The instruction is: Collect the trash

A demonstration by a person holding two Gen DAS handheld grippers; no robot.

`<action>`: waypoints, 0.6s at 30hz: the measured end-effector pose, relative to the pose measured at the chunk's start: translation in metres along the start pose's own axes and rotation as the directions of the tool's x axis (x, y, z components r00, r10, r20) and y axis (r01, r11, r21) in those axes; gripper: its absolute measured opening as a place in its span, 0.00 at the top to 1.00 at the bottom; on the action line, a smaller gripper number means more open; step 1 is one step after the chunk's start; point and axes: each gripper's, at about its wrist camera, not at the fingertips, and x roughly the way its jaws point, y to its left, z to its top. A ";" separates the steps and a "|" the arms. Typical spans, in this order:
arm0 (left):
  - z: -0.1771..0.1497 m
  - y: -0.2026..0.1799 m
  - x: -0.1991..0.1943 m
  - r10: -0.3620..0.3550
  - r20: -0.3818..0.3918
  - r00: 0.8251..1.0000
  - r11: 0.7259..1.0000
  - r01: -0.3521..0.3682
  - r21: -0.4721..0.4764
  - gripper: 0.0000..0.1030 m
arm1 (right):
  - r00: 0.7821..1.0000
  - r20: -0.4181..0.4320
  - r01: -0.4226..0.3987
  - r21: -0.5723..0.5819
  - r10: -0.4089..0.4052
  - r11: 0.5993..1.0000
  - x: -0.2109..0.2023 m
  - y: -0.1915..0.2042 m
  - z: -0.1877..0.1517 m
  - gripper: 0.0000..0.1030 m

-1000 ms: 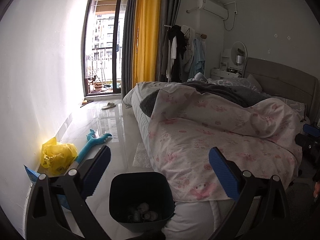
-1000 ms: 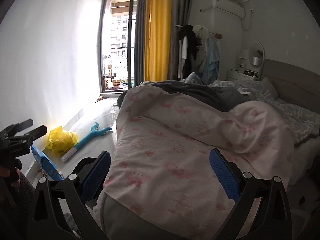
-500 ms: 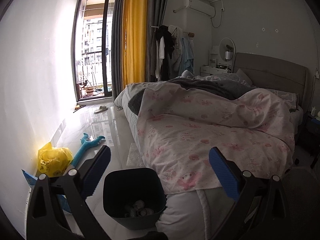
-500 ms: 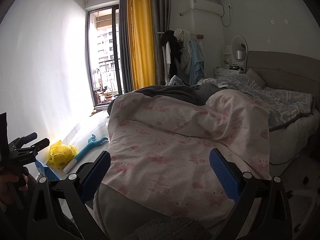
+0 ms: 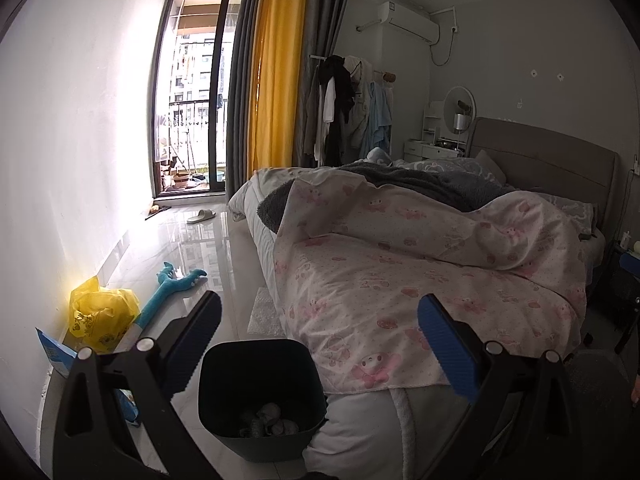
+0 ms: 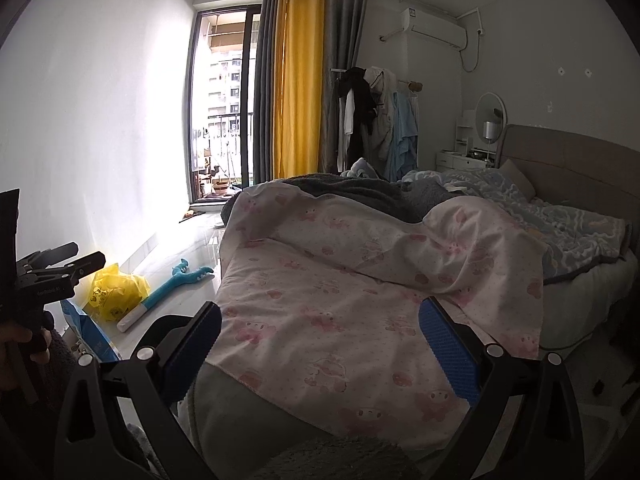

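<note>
A dark trash bin [image 5: 224, 376] stands on the floor at the foot of the bed, with crumpled paper wads [image 5: 268, 420] at its bottom. My left gripper [image 5: 320, 348] is open and empty, held above and just behind the bin. My right gripper [image 6: 320, 348] is open and empty, over the foot of the bed. A crumpled yellow plastic bag [image 5: 100, 314] lies on the floor by the left wall; it also shows in the right wrist view [image 6: 116, 290]. A clear plastic wrap [image 5: 264, 318] lies on the floor beside the bed.
The bed with a pink-print quilt [image 5: 400, 264] fills the right side. A blue toy stick [image 5: 172, 292], a blue packet [image 5: 54, 352] and a slipper [image 5: 201, 215] lie on the glossy floor. A clothes rack [image 5: 348, 112] and balcony door [image 5: 192, 112] stand at the back.
Both grippers have drawn back and tilted up, so more of the room and ceiling shows. Both stayed open and empty. The bin and floor items have not moved.
</note>
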 end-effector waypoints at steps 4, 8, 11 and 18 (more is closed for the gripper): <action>0.001 0.001 -0.001 0.009 0.010 1.000 1.000 -0.009 -0.005 0.03 | 1.000 0.002 -0.001 -0.010 0.001 1.000 0.000 0.003 -0.001 0.03; 0.001 0.000 -0.002 0.010 0.010 1.000 1.000 -0.010 0.008 0.03 | 1.000 0.000 -0.006 0.005 0.006 1.000 0.000 0.001 -0.001 0.03; 0.001 0.000 -0.001 0.005 0.006 1.000 1.000 -0.005 0.013 0.03 | 1.000 0.002 -0.009 0.018 0.009 1.000 0.000 -0.001 -0.001 0.03; 0.001 0.000 0.001 0.011 -0.003 1.000 1.000 -0.011 0.016 0.03 | 1.000 -0.005 -0.011 0.020 0.011 1.000 0.002 -0.002 -0.001 0.03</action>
